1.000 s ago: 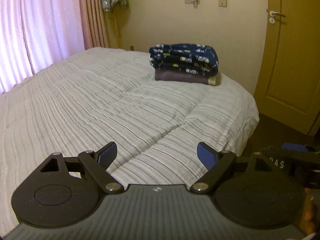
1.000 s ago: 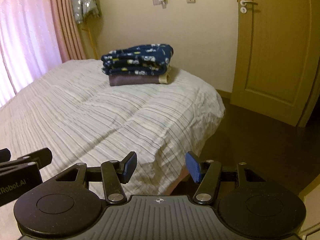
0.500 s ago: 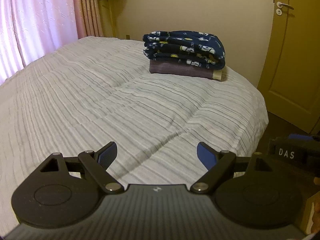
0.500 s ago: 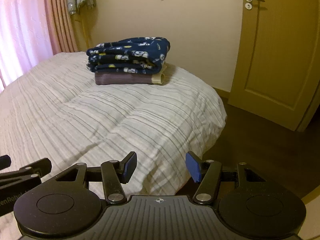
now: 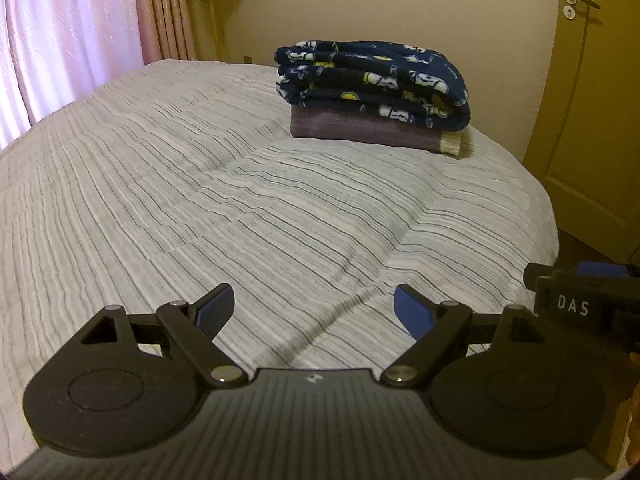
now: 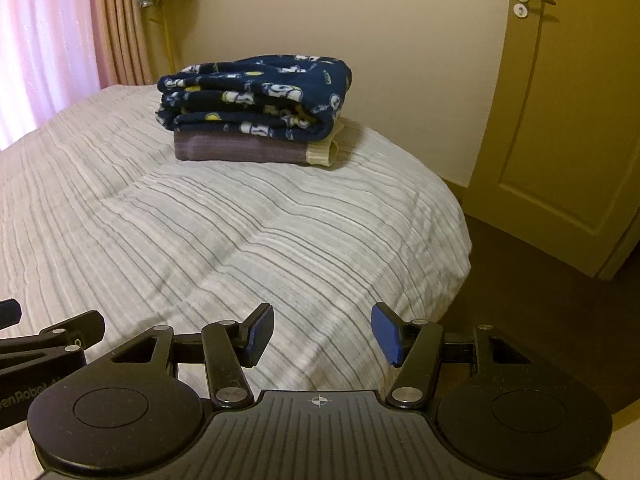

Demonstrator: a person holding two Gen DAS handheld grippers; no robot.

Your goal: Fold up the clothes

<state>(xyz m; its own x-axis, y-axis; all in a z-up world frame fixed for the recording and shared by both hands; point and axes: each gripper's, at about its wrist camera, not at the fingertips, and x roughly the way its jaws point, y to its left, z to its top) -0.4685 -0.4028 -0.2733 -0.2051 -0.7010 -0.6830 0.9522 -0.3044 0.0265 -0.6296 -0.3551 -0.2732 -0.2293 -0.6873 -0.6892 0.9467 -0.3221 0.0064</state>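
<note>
Left tongs [image 5: 314,307]: spread wide, blue pads apart, nothing between them, held above the near part of the bed. Right tongs [image 6: 322,334]: likewise spread and empty, positioned over the bed's near right edge, with dark floor [image 6: 540,300] visible beyond the right pad. Each tool appears at the margin of the other's view; the two are side by side and apart.

Bed [image 5: 240,200]: covered by a white quilt with thin grey stripes, surface lightly creased, otherwise bare between the tongs and the far corner.

Clothes: a folded stack sits at the far right corner of the bed, well apart from both tongs. The upper piece is a navy fleece garment [image 5: 372,80] with a small white and yellow print, folded in several layers. It rests on a folded purple-brown knit garment [image 5: 360,132] with a cream ribbed edge at its right end, possibly a cuff or hem; the view does not settle which.

Surroundings: pink curtains [image 5: 72,40] at left, cream wall behind, closed door [image 6: 560,120] with a lever handle at right.
</note>
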